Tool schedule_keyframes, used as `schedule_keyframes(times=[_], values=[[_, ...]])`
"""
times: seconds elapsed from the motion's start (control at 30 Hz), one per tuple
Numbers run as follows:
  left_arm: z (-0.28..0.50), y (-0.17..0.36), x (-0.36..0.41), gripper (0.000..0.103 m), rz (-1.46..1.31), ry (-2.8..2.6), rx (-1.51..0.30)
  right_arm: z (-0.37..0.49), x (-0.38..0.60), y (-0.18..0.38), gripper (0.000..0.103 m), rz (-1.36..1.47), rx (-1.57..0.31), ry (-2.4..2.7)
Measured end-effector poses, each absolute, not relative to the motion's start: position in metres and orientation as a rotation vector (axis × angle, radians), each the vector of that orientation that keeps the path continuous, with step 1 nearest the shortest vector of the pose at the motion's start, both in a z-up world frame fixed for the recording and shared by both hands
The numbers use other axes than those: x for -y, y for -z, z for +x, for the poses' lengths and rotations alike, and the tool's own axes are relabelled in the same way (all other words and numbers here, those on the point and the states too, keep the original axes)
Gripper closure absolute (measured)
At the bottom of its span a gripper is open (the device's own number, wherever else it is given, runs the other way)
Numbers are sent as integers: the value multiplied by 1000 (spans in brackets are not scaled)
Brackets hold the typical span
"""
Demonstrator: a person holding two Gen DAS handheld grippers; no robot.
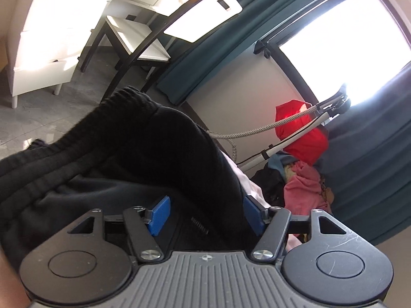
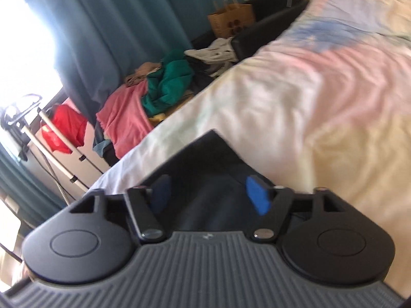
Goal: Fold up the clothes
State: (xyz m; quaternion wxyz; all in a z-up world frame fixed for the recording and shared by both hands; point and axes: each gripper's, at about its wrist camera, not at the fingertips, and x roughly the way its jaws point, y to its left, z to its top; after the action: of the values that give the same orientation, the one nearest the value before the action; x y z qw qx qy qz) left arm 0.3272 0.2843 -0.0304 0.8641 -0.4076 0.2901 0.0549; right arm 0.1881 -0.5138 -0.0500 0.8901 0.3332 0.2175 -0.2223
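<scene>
the left gripper (image 1: 206,214) stands wide, its blue pads (image 1: 160,215) well apart. a black garment (image 1: 133,154) lies heaped in front of it and between the fingers, with a thick ribbed band running across the left of the view, but the pads do not press on the cloth. whether the right-hand pad touches it cannot be told, since the fabric covers part of it.

the right gripper (image 2: 209,196) is also wide. a dark corner of the same black garment (image 2: 213,159) lies flat between its pads (image 2: 258,195) on the bed (image 2: 321,89), the point of the corner aimed away from the camera - the cloth sits under and between the fingers, not pinched. the bed cover is pale, with soft pink, yellow and blue patches, and this view is blurred.

beyond the far edge of the bed a pile of other clothes (image 2: 143,105) lies heaped - a pink piece at the left, a green piece (image 2: 169,82) just beside it, grey and white things farther right. a brown paper bag (image 2: 231,19) stands behind them on a dark seat. teal curtains (image 2: 115,25) hang along the wall, with a bright window at the left.

in the left wrist view a red cloth (image 1: 300,133) hangs near the window beside a white pole with a braided hose (image 1: 257,131). far left stand a white chair (image 1: 138,38) with dark legs and white drawers (image 1: 43,51) on a grey floor.
</scene>
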Motion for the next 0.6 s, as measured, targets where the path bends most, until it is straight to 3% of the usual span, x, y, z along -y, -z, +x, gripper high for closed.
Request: schedule_keyframes(times=[0.13,0.4,0.6], values=[[267,39,-297,23,-931,-120,-622,138,525,64,30,878,-430,425],[200,89,-308,24,-1089,-144,-631,89,531,138,31,1331,-407,335],[216,113,-318,24,-1215,-192,-596,134,521,144,31,1236,-365,209]])
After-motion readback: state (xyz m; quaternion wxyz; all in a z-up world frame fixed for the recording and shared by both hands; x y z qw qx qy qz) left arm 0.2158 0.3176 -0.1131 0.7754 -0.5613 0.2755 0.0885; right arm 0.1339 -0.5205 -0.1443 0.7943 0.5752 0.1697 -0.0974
